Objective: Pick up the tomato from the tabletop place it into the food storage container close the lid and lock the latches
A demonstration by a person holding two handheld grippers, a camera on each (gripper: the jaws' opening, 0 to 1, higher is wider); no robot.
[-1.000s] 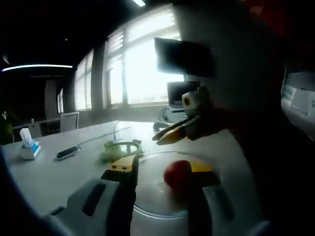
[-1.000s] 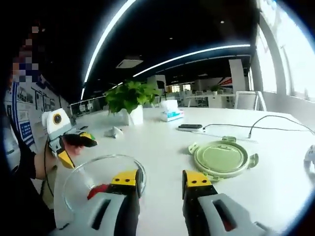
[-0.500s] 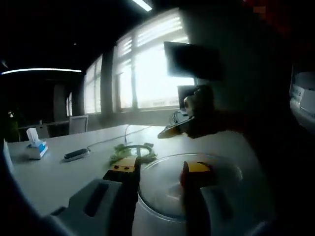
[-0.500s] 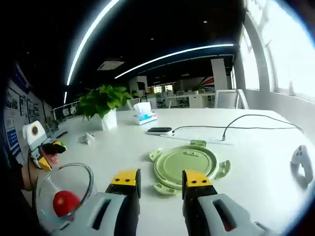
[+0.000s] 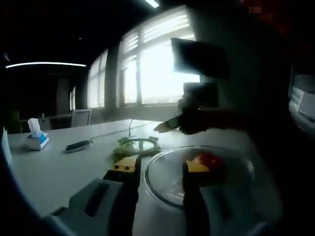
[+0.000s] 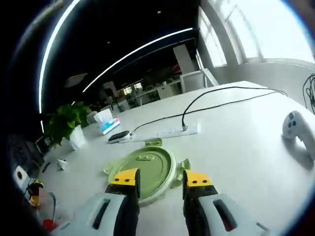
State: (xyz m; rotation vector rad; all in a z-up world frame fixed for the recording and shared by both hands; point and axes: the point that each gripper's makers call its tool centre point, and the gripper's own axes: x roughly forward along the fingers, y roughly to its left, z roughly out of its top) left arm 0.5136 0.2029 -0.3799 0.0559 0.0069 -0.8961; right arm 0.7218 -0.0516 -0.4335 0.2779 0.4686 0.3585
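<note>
Tomato [image 5: 208, 160] in container [image 5: 162, 184]; both fingers spread, empty; right fingers [image 6: 197, 179] astride lid [image 6: 145, 169] at 12 o'clock, may slip off its flat rim.

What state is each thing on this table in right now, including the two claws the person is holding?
Tomato: inside the clear container.
Container: uncovered, standing on the table.
Green lid: flat on the table, off the container, latches sticking outward.
Left claw: open, empty, at the container's rim.
Right claw: open, empty, just above the lid.
Cable: plugged into the power strip.
</note>
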